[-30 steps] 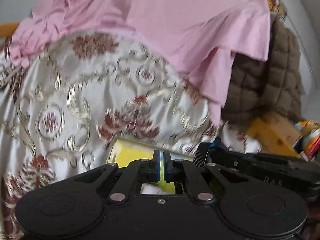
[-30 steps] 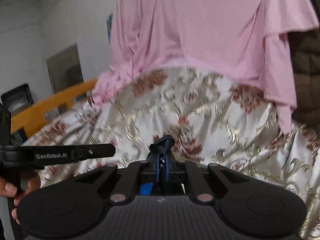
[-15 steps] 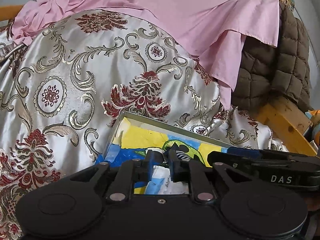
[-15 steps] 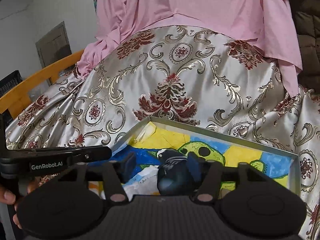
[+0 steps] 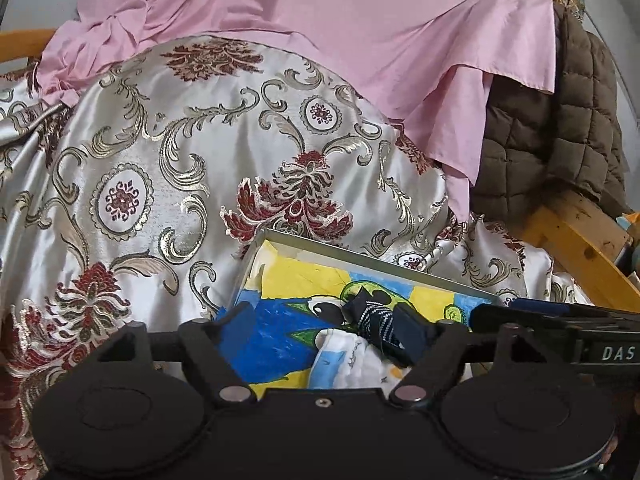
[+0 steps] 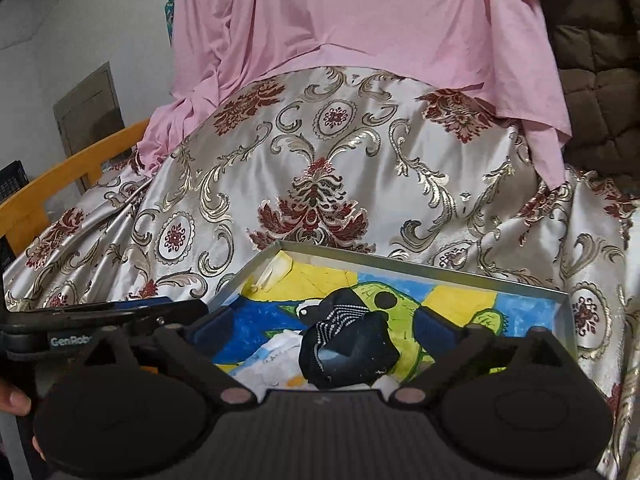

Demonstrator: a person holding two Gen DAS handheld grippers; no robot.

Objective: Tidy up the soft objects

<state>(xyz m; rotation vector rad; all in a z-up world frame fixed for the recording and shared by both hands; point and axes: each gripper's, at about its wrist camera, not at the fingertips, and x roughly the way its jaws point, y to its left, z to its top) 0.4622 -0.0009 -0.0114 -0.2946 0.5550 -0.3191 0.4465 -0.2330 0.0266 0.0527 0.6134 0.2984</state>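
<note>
Both claws just opened, left claw [image 5: 326, 326] spread, right claw [image 6: 322, 330] spread wide, nothing pinched, dark sock [image 6: 346, 354] lying loose in tray [image 6: 420, 268], on white cloth [image 5: 352, 364].

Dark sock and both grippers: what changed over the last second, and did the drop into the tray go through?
Both grippers came down toward the tray and their jaws have just been opening. The right gripper, shut on the dark sock a second ago, let go; the sock now lies loose in the tray beside the white cloth. The left gripper grips nothing now. The brocade cover and pink sheet are unchanged.
</note>
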